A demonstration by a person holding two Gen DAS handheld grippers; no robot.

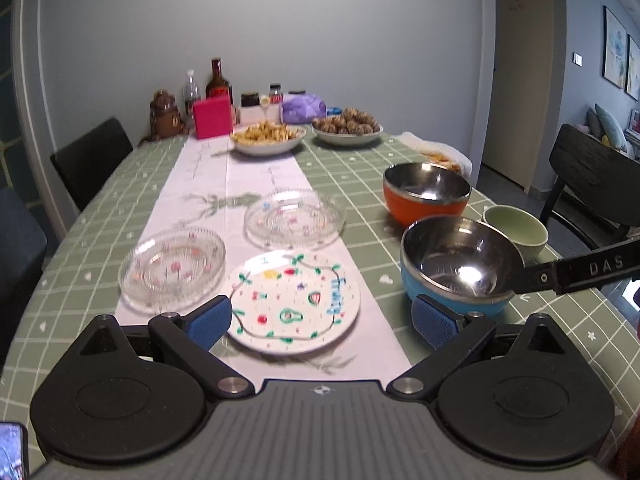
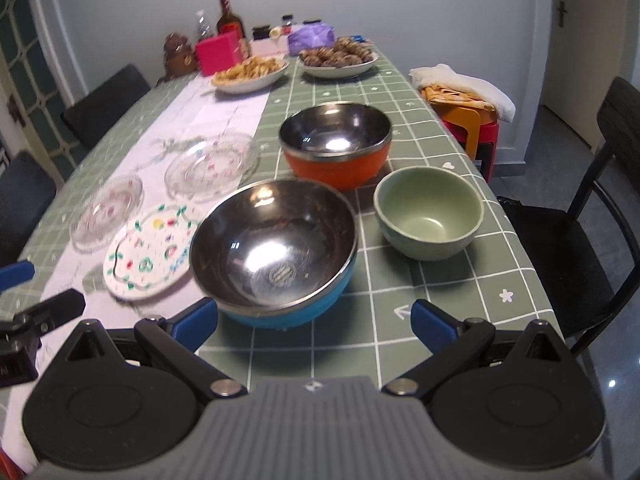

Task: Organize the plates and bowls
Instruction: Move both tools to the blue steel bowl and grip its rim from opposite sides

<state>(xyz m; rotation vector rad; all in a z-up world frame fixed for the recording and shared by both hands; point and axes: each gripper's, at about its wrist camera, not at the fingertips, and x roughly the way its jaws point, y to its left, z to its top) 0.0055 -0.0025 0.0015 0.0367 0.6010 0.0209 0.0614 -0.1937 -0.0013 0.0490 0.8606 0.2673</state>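
On the white runner a painted white plate [image 1: 294, 300] lies just ahead of my left gripper [image 1: 322, 322], which is open with the plate's near rim between its fingers. Two glass plates [image 1: 172, 270] [image 1: 295, 219] lie behind it. On the right are a blue steel-lined bowl [image 2: 276, 248], an orange one [image 2: 334, 144] and a green bowl [image 2: 430, 216]. My right gripper [image 2: 314, 324] is open at the blue bowl's near edge, its left fingertip [image 2: 196, 322] beside the bowl. That gripper's black finger [image 1: 580, 272] reaches the blue bowl [image 1: 460, 268] in the left wrist view.
Two dishes of food [image 1: 269, 138] [image 1: 346, 126], bottles, jars and a pink box [image 1: 212, 117] crowd the far end. Dark chairs [image 2: 106, 100] [image 2: 572, 256] stand on both sides. A stool with a cloth [image 2: 464, 92] sits off the right table edge.
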